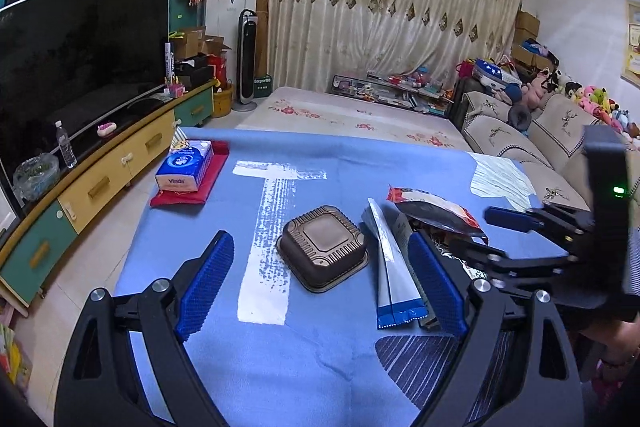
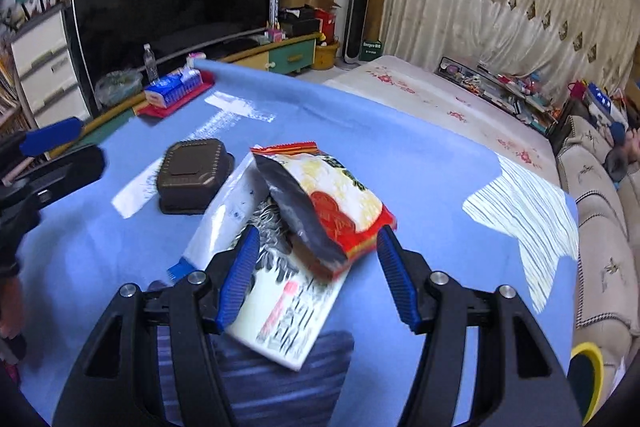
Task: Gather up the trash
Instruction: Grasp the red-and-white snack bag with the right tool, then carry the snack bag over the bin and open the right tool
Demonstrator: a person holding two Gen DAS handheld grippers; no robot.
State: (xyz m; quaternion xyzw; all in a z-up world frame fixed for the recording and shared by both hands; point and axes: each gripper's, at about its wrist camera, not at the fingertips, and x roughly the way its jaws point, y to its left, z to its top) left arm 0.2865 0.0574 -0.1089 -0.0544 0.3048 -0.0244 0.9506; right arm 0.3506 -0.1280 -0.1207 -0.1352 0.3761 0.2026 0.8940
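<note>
Right claw (image 2: 316, 275) has its jaws apart around the red snack bag (image 2: 340, 211) — pads not pressing it, nothing gripped. Left claw (image 1: 320, 283) gapes wide over the brown tray (image 1: 323, 247), empty. All trash sits mid-table on the blue cloth (image 2: 420, 167). Risk: the red bag lies atop the white packet (image 2: 288, 311), so closing could pinch both or slip off crinkly film. Count — one tray, one red bag, one white packet, one blue-and-white wrapper (image 1: 394, 267), one tissue pack (image 1: 185, 167).
</note>
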